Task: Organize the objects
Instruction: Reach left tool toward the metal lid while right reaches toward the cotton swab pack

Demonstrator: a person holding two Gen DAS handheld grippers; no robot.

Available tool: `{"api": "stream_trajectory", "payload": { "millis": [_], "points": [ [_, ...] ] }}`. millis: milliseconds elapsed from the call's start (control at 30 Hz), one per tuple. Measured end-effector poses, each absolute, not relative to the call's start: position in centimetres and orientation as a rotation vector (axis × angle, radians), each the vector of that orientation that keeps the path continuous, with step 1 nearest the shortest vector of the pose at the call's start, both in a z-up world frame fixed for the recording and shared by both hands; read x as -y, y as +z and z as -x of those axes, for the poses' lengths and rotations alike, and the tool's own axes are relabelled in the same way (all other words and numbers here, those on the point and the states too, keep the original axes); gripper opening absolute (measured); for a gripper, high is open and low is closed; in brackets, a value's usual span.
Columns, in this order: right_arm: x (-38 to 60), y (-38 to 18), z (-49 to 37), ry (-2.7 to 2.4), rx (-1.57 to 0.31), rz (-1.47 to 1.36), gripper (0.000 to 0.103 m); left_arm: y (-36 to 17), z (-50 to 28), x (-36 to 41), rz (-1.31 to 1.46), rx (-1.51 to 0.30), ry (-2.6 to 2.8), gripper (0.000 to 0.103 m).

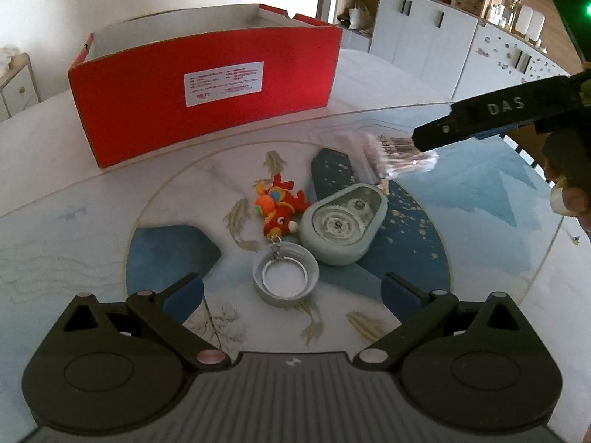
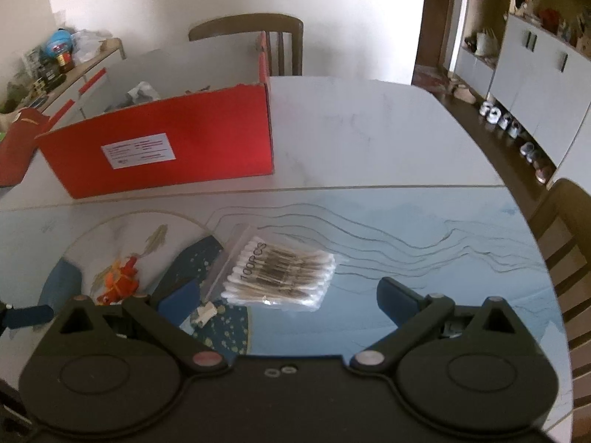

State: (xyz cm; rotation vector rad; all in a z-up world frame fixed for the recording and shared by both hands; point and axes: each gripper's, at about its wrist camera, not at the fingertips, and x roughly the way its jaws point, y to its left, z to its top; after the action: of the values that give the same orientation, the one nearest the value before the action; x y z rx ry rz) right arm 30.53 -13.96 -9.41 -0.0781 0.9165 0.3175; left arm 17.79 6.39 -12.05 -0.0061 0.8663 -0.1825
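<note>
A red cardboard box [image 1: 207,92] stands open at the back of the table; it also shows in the right wrist view [image 2: 162,147]. A red-orange plush keychain [image 1: 280,203], a grey bottle cap [image 1: 285,278] and a grey oval device [image 1: 343,223] lie together on the table mat. A clear bag of cotton swabs [image 2: 280,271] lies to their right, also seen in the left wrist view [image 1: 391,151]. My left gripper [image 1: 291,291] is open just before the cap. My right gripper [image 2: 284,295] is open above the swab bag; its finger [image 1: 480,118] reaches in from the right.
A round printed mat [image 1: 480,199] covers the white table [image 2: 369,129]. Wooden chairs stand behind the box [image 2: 251,29] and at the right edge [image 2: 565,229]. White cabinets [image 1: 424,37] and shoes [image 2: 517,136] line the far right. A cluttered sideboard [image 2: 66,62] stands at the left.
</note>
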Motion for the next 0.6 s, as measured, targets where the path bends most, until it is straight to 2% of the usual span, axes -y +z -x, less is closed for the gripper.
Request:
{"api": "stream_trajectory", "payload": {
  "millis": [400, 533, 600],
  "points": [
    [12.1, -11.8, -32.9, 0.259, -0.966, 0.061, 0.102, -12.8, -18.4, -6.0, -0.022, -0.844, -0.140, 0.101],
    [11.6, -12.4, -33.3, 0.249, -0.978, 0.071, 0.102, -12.9, -18.2, -5.9, -0.032, -0.840, -0.136, 0.093],
    [11.5, -12.6, -33.4, 0.248, -0.983, 0.079, 0.102, -12.8, -18.3, -5.8, -0.035, -0.835, -0.140, 0.083]
  ]
}}
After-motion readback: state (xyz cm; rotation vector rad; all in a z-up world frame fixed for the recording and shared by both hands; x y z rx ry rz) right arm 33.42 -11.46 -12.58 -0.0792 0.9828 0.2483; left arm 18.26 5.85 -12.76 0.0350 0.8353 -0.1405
